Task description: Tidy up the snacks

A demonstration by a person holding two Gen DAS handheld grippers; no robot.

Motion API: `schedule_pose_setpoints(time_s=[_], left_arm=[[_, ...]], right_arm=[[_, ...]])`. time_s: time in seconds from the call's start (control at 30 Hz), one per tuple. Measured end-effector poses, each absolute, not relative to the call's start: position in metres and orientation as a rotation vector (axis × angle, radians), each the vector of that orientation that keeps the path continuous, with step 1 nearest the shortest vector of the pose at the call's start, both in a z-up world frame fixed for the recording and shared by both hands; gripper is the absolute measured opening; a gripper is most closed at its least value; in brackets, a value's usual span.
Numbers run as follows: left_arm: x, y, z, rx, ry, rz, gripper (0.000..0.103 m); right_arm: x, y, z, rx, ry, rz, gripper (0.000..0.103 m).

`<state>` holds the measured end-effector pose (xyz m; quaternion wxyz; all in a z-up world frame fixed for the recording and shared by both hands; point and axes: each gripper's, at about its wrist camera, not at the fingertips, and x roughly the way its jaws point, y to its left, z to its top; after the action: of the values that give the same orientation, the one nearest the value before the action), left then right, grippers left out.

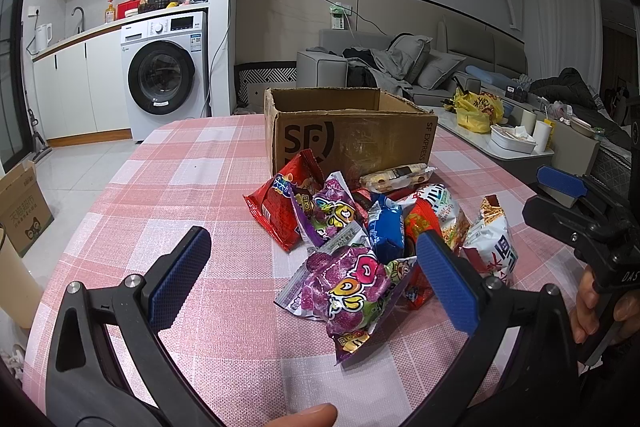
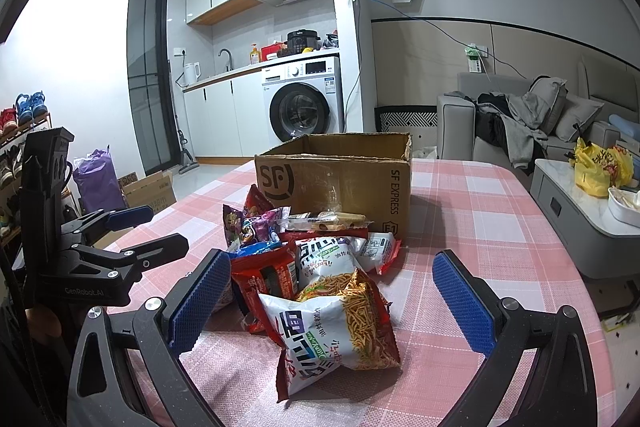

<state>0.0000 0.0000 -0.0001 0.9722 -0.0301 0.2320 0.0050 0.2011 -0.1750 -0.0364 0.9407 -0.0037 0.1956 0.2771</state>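
A heap of snack packets lies on the pink checked tablecloth (image 1: 168,195) in front of an open cardboard box (image 1: 352,139) marked SF EXPRESS. Nearest in the left wrist view is a purple candy bag (image 1: 348,291), lying between the fingers of my left gripper (image 1: 316,275), which is open above the cloth. Behind it sit a red packet (image 1: 276,207) and a blue packet (image 1: 386,231). In the right wrist view a white and red noodle-snack bag (image 2: 336,331) lies between the wide-open fingers of my right gripper (image 2: 340,291). The box (image 2: 340,183) stands behind the heap.
The right gripper (image 1: 576,207) shows at the right edge of the left wrist view, the left gripper (image 2: 120,239) at the left of the right wrist view. A low table (image 2: 560,179) with a yellow bag stands right of the table. Cardboard boxes (image 1: 24,207) sit on the floor at left.
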Motion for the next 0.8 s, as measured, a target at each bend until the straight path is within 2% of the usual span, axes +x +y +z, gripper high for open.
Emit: schedule_pose_setpoints(time_s=[0.8], left_arm=[[-0.0007, 0.0069, -0.0030, -0.070, 0.474, 0.015, 0.102]], right_arm=[[0.2088, -0.1751, -0.0418, 0.023, 0.420, 0.557, 0.103]])
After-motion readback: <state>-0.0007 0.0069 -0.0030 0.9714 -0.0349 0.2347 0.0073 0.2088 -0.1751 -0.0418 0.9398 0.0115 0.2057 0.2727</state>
